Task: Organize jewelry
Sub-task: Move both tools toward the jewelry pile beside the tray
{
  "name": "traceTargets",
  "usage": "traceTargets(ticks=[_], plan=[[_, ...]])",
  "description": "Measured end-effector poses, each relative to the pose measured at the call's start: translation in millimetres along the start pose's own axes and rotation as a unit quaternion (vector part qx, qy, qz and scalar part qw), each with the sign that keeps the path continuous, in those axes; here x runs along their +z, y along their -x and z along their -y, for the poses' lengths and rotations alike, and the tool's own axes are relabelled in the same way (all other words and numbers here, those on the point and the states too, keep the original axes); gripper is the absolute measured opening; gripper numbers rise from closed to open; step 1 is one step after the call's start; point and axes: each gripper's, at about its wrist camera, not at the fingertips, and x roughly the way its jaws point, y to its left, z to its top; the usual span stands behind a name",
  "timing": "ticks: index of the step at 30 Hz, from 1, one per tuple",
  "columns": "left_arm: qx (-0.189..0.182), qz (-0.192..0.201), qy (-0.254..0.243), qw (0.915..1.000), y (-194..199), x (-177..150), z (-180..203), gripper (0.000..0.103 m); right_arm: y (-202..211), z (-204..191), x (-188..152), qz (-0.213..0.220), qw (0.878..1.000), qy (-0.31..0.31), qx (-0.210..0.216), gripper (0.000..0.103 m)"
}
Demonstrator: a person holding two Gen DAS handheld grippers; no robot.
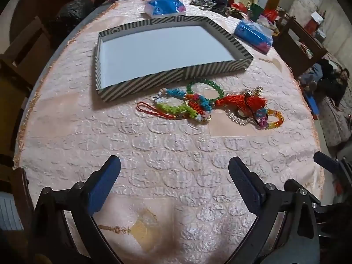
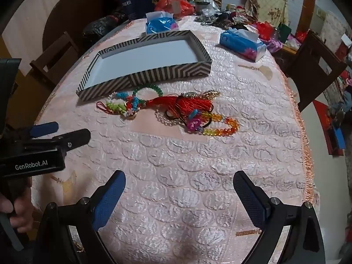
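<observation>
Both hand-held grippers spread wide, holding nothing, hovering over the near desk edge. Left hand-held gripper [image 1: 175,171] and right hand-held gripper [image 2: 179,186] both point toward the far side.

Jewelry pile [image 1: 209,105] lies on the desk [image 1: 154,145], just in front of the tray [image 1: 140,79], not in it. Tray looks bare inside, striped walls, white floor.

Key relation: from the left camera the pile sits at 12 to 1 o'clock, well ahead of the fingers. From the right camera it sits at 12 o'clock, slightly toward 11 [image 2: 167,110]. Neither is clearly nearer; the right one faces the tassel end more squarely, the left one faces the beaded end.

Pile's long axis runs 9 to 3 o'clock, across both grippers' line of approach and roughly parallel to the tray's near wall.

Pieces:
- Red cord loop [image 1: 149,110] at the 9 o'clock end, tail pointing 9.
- Green bracelet [image 1: 206,88], round, touching the tray side of the pile.
- Red tassel [image 2: 187,103], long axis 9 to 3, threads fanning toward 3.
- Orange-yellow bracelet [image 2: 222,125] at the 3 to 4 o'clock end, nearest the right fingers.
- Clear bead strand partly under the tassel, shape hard to tell.

Items overlap, so lifting one probably drags a neighbour. Judged stage: start, nothing sorted yet. Tray lies at 12 o'clock beyond the pile, so any carry goes forward over the near wall.

Two blue tissue packs [image 2: 242,44] sit past the tray.
</observation>
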Motion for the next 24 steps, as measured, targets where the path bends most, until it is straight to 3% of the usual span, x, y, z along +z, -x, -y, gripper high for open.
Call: traceTargets(ticks=[7, 15, 21, 24], plan=[[0.009, -0.022, 0.022, 0.9995, -9.9, -11.8, 10.4, 0.098, -2.7, 15.8, -3.6, -0.005, 1.0, 0.012, 0.004, 0.097], [0.059, -0.03, 0.055, 0.9963, -12.5, -34.5, 17.6, 0.098, -9.0, 29.4, -13.8, -0.017, 0.999, 0.026, 0.025, 0.097], [0.081, -0.02, 0.073, 0.9939, -12.4, -37.0, 22.0, 0.098, 0.1, 36.1, -14.7, 0.005, 0.998, 0.043, 0.035, 0.097], [0.066, -0.034, 0.075, 0.9944, -14.8, -35.0, 27.1, 0.098, 3.3, 39.2, -13.6, 0.018, 0.998, 0.043, 0.04, 0.097]])
